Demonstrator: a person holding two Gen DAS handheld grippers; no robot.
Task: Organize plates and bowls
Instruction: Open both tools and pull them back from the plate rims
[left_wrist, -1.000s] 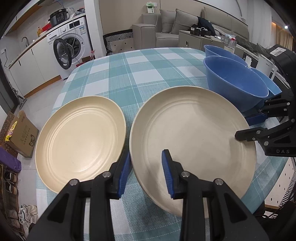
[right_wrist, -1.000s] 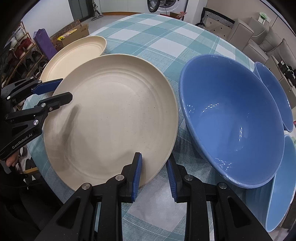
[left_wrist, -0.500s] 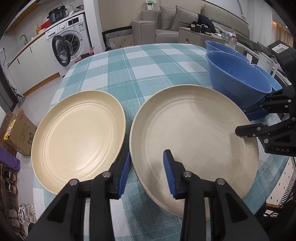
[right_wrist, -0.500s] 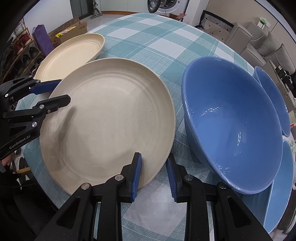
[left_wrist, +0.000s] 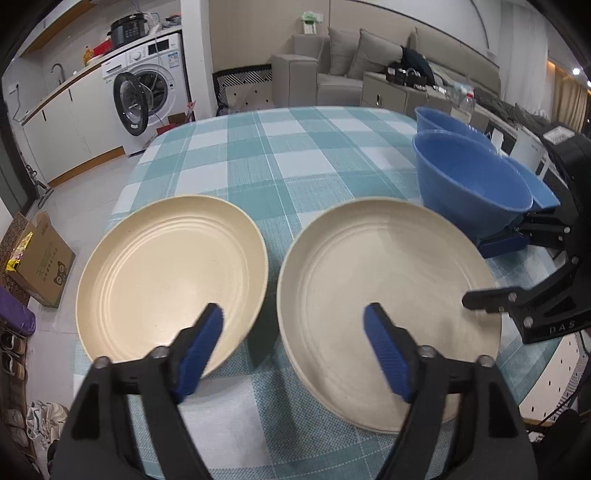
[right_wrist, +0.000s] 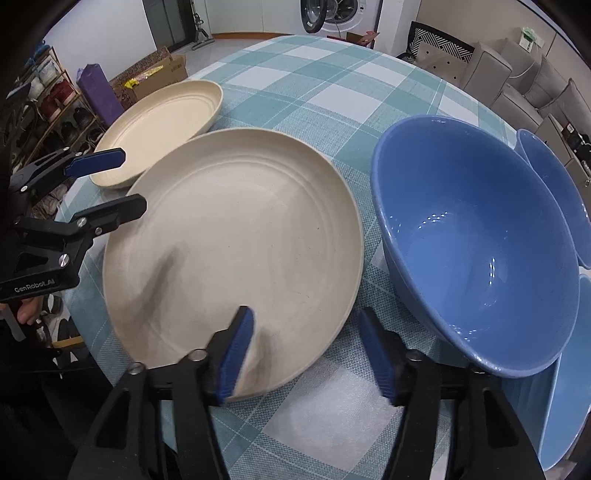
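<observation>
Two cream plates lie side by side on the checked cloth: a smaller one (left_wrist: 170, 280) (right_wrist: 162, 122) and a larger one (left_wrist: 388, 306) (right_wrist: 236, 251). My left gripper (left_wrist: 295, 350) (right_wrist: 114, 186) straddles the larger plate's left rim. Its jaws are opening and the pads touch nothing. My right gripper (right_wrist: 308, 354) (left_wrist: 491, 273) straddles the same plate's opposite rim, between it and a big blue bowl (right_wrist: 472, 240) (left_wrist: 469, 184). Its jaws are opening too, clear of the rim. Two more blue bowls (right_wrist: 554, 192) (right_wrist: 569, 369) crowd behind and beside the big one.
The round table with its teal checked cloth (left_wrist: 295, 155) extends beyond the dishes. Its near edge runs just under both grippers. On the floor to the left are a cardboard box (left_wrist: 37, 258) and a shoe rack (right_wrist: 55, 103). A washing machine (left_wrist: 147, 96) and a sofa stand beyond.
Both grippers' jaws have spread wide from a narrow gap around the larger plate's rim, letting go of it. The plate now lies flat on the cloth. Neither hand has shifted much.
</observation>
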